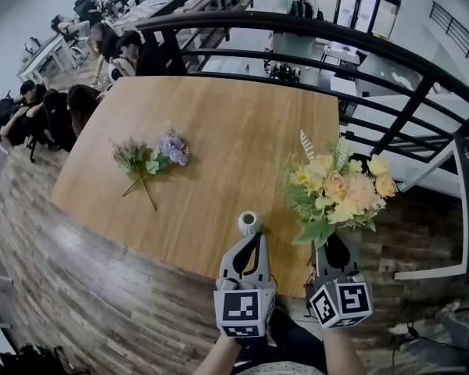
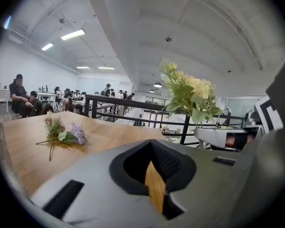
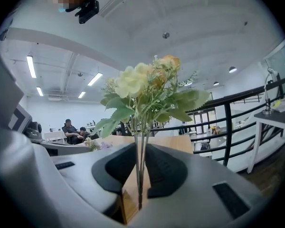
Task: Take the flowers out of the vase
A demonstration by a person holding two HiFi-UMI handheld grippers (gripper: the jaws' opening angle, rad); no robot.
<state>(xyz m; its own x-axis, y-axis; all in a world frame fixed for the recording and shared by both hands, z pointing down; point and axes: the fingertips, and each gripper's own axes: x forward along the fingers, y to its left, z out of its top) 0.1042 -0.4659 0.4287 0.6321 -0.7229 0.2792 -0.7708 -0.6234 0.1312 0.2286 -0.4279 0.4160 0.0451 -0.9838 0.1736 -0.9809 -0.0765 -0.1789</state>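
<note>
A bouquet of yellow and peach flowers (image 1: 340, 190) hangs in the air over the table's near right corner, clear of the vase. My right gripper (image 1: 336, 244) is shut on its thin green stems (image 3: 139, 170), and the blooms (image 3: 142, 89) rise above the jaws. A small white vase (image 1: 248, 223) stands upright on the wooden table (image 1: 219, 123), right at the tips of my left gripper (image 1: 254, 241). That left gripper (image 2: 154, 184) shows its jaws shut with only a sliver of table between them; the vase is hidden from its view. A purple flower bunch (image 1: 152, 158) lies flat at the table's left.
A black metal railing (image 1: 313, 33) curves behind the table's far and right sides. Several people (image 1: 55, 108) sit at desks beyond the left edge. The near table edge drops to plank flooring (image 1: 102, 287).
</note>
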